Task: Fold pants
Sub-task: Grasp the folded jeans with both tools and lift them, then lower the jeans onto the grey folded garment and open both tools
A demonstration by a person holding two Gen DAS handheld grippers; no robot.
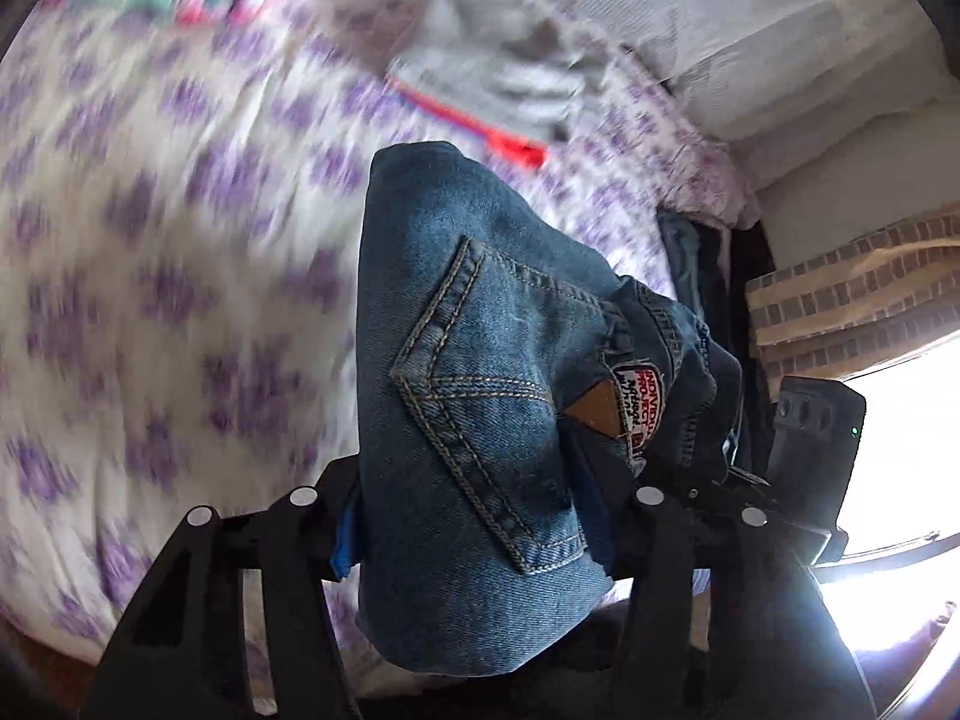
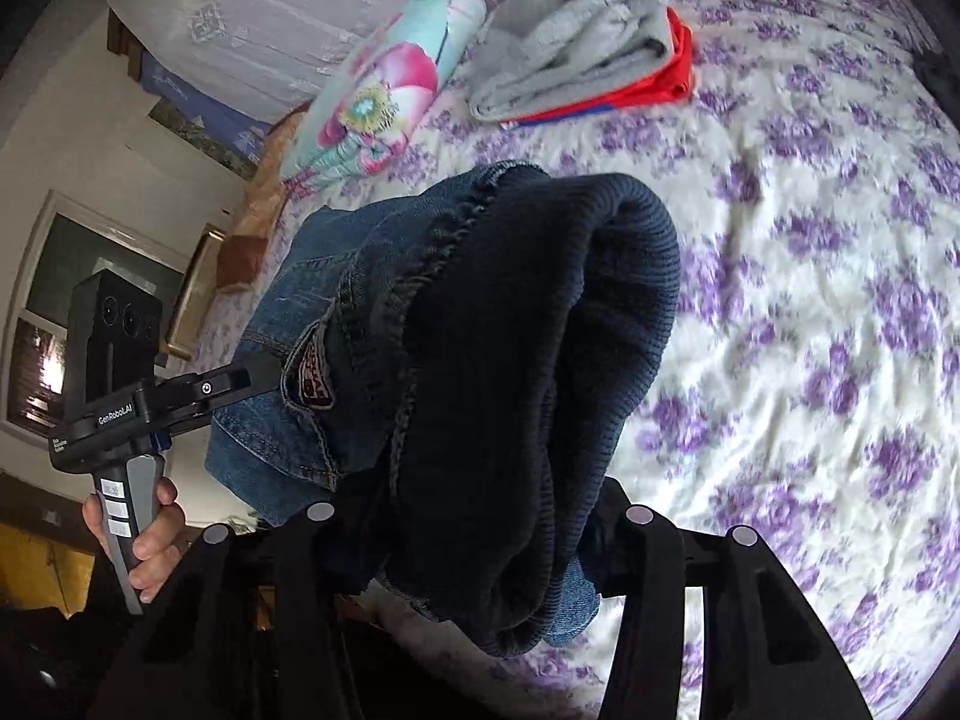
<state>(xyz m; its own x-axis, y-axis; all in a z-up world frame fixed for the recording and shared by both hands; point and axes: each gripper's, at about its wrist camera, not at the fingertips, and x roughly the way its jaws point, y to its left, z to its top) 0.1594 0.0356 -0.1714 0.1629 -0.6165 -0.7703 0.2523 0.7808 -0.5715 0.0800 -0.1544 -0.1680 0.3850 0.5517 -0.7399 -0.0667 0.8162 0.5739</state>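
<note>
A folded bundle of blue jeans (image 1: 468, 312) hangs above the bed between the fingers of my left gripper (image 1: 480, 510), which is shut on it. A back pocket and a red-and-white patch face the left wrist camera. In the right wrist view the same jeans (image 2: 300, 300) show their dark ribbed waistband (image 2: 540, 330), and my right gripper (image 2: 480, 516) is shut on that end. Each gripper also shows in the other's view: the right gripper (image 1: 738, 474) at the bundle's right edge, the left gripper (image 2: 264, 375) at its left edge, held by a hand (image 2: 150, 534).
The bed is covered by a white sheet with purple flowers (image 2: 810, 300). At its far side lie a folded grey garment (image 2: 576, 42) on a red one (image 2: 660, 78), with a floral pillow (image 2: 384, 90) beside them. A bright window (image 1: 900, 450) and a brick-patterned curtain (image 1: 852, 294) are at the right.
</note>
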